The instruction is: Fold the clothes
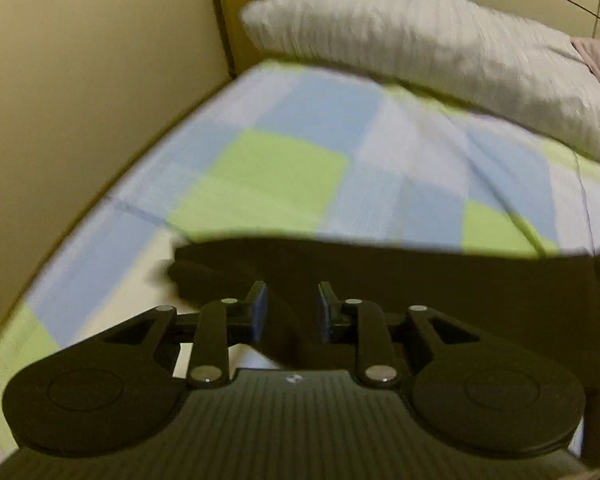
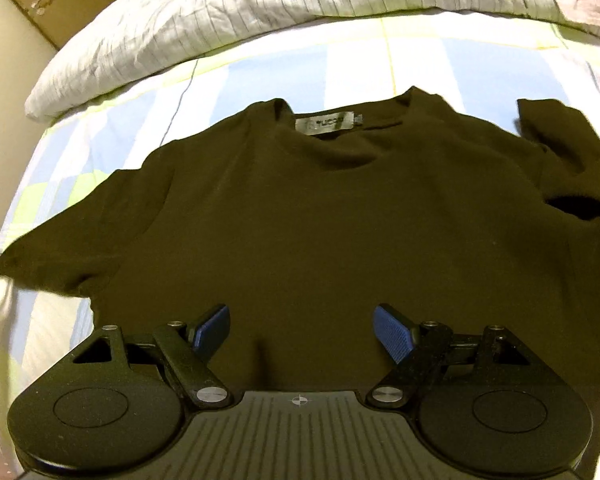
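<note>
My left gripper (image 1: 292, 312) hangs over the left sleeve end of the dark olive short-sleeved cotton T-shirt (image 2: 320, 208). Its jaws stand narrowly apart and a ridge of the dark cloth seems to run up between the blue pads (image 1: 260, 314), though the blur does not let me say whether they pinch it. The shirt lies flat across the bed, near its foot edge, collar and grey neck label (image 2: 325, 123) towards the head; its long axis runs away from me. The left sleeve is spread out towards the bed's left edge, while the right sleeve (image 2: 572, 168) is rucked and curled up.

My right gripper (image 2: 302, 338) is wide open and empty, hovering over the hem at mid-body, so it is the nearer one for the lower edge.

Beyond the collar the blue, green and white checked bedsheet (image 1: 284, 168) is bare up to the pale grey striped pillow (image 1: 420, 48) at the head edge. I judge nothing blocks a fold towards the middle.
</note>
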A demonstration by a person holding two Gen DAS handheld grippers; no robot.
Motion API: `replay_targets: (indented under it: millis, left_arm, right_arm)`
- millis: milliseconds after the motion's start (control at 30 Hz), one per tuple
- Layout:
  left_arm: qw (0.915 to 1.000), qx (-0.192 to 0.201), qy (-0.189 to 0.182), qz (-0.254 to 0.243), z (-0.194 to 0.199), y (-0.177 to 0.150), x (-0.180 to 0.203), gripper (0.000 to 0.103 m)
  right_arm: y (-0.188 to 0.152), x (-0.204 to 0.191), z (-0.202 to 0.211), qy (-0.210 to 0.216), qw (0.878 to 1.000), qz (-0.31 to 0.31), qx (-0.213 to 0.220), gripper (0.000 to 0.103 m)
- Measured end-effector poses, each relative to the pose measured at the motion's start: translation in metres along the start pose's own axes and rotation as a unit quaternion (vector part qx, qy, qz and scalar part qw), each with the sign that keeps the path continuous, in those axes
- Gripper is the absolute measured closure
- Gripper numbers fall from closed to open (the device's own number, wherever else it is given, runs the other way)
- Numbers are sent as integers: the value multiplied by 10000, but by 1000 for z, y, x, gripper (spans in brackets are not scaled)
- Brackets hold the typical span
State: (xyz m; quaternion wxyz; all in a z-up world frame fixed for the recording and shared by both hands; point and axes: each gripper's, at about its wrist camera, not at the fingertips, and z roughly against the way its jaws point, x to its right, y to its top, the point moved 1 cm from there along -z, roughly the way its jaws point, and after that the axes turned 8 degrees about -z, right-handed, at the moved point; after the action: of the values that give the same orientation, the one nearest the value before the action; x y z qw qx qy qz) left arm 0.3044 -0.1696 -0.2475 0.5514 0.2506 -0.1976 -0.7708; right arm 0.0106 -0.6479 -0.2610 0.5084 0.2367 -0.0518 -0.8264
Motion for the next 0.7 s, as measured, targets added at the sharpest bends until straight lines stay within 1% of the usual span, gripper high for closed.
replay_targets:
  millis: [67,133,233,300,400,433,500,533,600,633,700]
  left_arm:
    - [9997,-29,-225,-50,4,-9,17,77]
    - [9988,42,-457,-179,12,-10,39,75]
    - [9958,184,-815,-361,30,-9,70,74]
    - [9931,276,-1028,-490,44,-7,89,73]
    - [9875,364,-1310,-795,63,-3,129,72]
    - [9858,378,-1373,-894,70,-4,144,70]
    - [9819,400,-1498,-1088,82,-6,175,70]
    - [9805,369,-1556,-1145,86,-9,192,69]
    - [9780,302,-1651,-1237,95,-15,226,69]
    - [9770,266,-1691,-1274,100,-19,242,69]
    - [9742,210,-1798,-1345,111,-25,273,69]
  right_arm:
    - [0,6,6,-149,9999,50,40,21]
    - [2,16,13,-336,9993,124,105,21]
    - [11,42,30,-756,9961,253,368,21]
    - [21,68,43,-1090,9917,261,632,21]
    - [39,114,63,-1480,9839,128,989,21]
    - [46,131,69,-1592,9812,83,1085,21]
    - [58,165,78,-1770,9769,61,1192,21]
    - [65,177,78,-1794,9765,235,1170,21]
    - [79,193,72,-1689,9763,869,1034,21]
    - [85,200,68,-1577,9769,1086,947,21]
    - [96,211,56,-1171,9831,1205,721,21]
